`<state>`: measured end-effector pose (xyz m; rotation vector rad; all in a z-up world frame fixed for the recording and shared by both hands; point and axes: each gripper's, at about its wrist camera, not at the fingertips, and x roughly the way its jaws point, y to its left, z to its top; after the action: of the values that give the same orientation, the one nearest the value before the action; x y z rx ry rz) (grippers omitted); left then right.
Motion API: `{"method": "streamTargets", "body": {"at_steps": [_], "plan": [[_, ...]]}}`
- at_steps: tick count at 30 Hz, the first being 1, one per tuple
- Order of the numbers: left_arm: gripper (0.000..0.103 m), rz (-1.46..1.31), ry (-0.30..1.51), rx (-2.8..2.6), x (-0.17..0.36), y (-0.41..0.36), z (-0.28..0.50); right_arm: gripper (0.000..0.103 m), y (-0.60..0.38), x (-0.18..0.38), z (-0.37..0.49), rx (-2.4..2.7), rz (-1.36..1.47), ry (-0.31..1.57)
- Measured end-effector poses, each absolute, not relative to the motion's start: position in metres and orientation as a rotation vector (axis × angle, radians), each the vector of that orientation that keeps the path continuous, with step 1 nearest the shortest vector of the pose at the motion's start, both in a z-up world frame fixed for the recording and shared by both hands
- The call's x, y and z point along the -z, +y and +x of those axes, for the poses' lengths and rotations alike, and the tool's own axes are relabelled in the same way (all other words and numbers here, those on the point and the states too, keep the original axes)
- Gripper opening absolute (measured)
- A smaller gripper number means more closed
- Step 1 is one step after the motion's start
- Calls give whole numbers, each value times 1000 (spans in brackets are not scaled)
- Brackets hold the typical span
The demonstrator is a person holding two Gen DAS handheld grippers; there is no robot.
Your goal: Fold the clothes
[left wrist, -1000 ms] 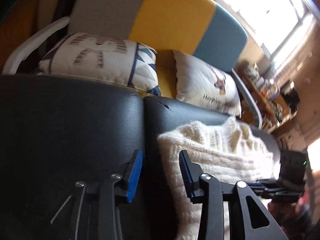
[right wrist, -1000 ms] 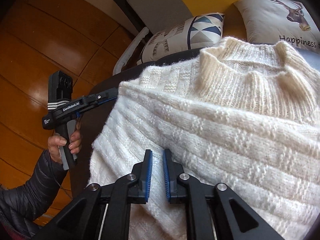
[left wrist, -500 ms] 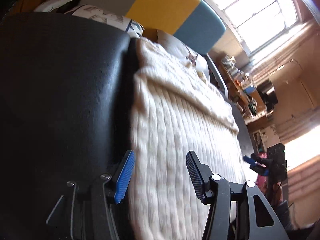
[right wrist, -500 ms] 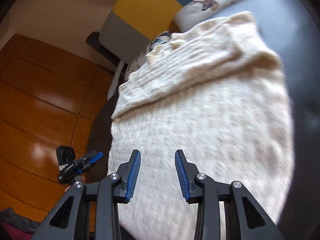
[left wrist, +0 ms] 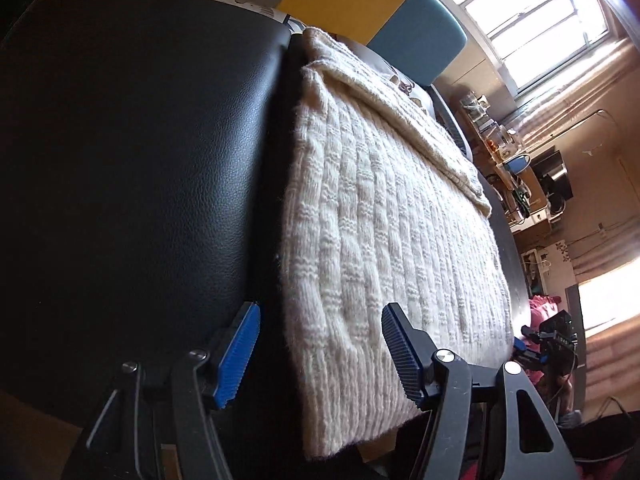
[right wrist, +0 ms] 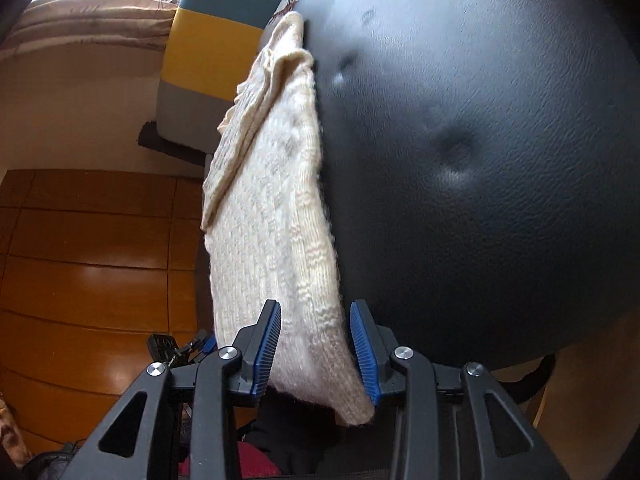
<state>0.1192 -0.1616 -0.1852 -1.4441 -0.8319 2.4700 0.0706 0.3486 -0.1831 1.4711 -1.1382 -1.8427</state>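
A cream knitted sweater [left wrist: 400, 208] lies flat on a black leather seat [left wrist: 140, 140], its top part folded down over the body. My left gripper [left wrist: 320, 356] hovers at the sweater's near left corner. Its jaws are opening, the hem edge lies between them, and the pads do not press on it. In the right wrist view the sweater [right wrist: 276, 200] runs away from my right gripper [right wrist: 316, 352], which stands open astride the near right corner. The fabric sits between the blue pads without being squeezed. Each gripper shows small in the other's view.
A sofa back [left wrist: 352, 0] in grey, yellow and teal panels rises behind the seat, with cushions against it. A bright window [left wrist: 520, 12] and a cluttered desk [left wrist: 508, 160] lie to the right. Wooden floor [right wrist: 80, 260] runs along the seat's left side.
Both grippers have drawn back from the sweater's far part to its near hem. The left jaws have spread wider. The right jaws have gone from nearly shut to open, and the right wrist has rolled.
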Motion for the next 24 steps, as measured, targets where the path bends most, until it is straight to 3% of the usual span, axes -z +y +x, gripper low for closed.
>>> {"method": "streamTargets", "body": {"at_steps": [6, 13, 18, 24], "plan": [[66, -1413, -883, -2419, 193, -160, 134, 37, 321, 188, 60, 1782, 1423, -1082], [66, -1345, -794, -2437, 186, -144, 141, 36, 324, 181, 63, 1805, 1470, -1039], [67, -1329, -750, -2443, 184, -135, 136, 36, 340, 189, 62, 1847, 1413, -1169], [76, -1319, -908, -2402, 185, -142, 125, 36, 329, 199, 53, 1746, 1382, -1213]]}}
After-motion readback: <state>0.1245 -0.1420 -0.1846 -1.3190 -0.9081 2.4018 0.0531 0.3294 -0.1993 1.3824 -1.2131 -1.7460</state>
